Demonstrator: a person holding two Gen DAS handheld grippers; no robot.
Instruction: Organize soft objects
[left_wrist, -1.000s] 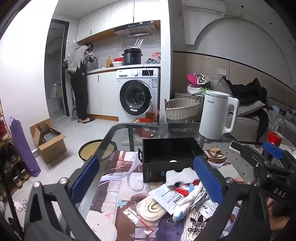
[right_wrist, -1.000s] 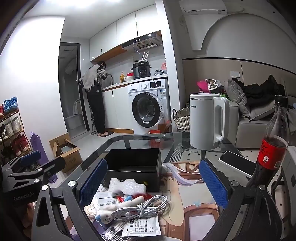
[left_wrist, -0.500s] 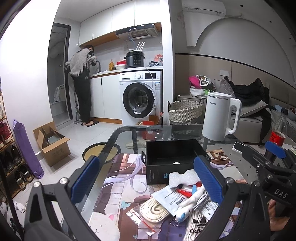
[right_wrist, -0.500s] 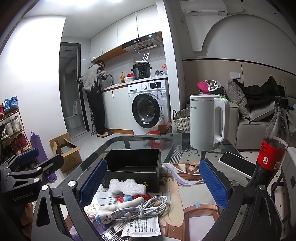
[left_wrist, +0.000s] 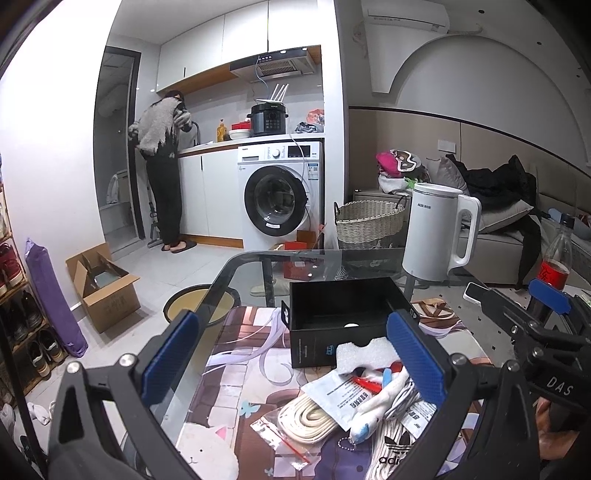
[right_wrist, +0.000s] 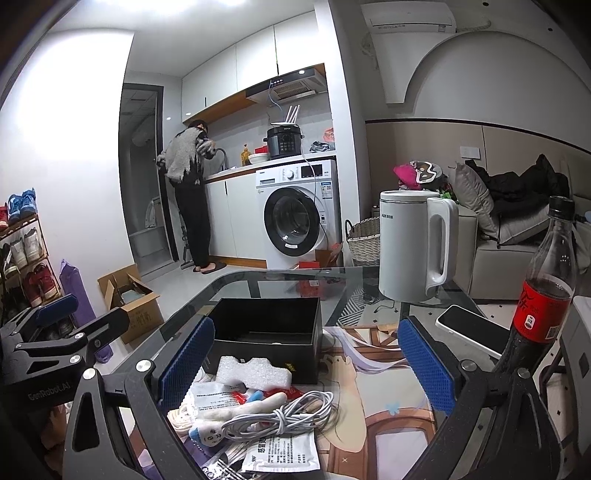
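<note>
An open black box stands on the glass table. In front of it lies a pile: a white foam piece, a coiled cream rope, a white plush toy, a white cable bundle and paper sachets. My left gripper is open and empty above the pile's left side. My right gripper is open and empty above the pile's near side.
A white kettle, a cola bottle and a phone stand on the table's right. A printed mat covers the table. A person stands at the far counter. A cardboard box lies on the floor.
Both grippers have drifted slightly; the left view has shifted a little so the box and pile sit a bit further right. Both stay open.
</note>
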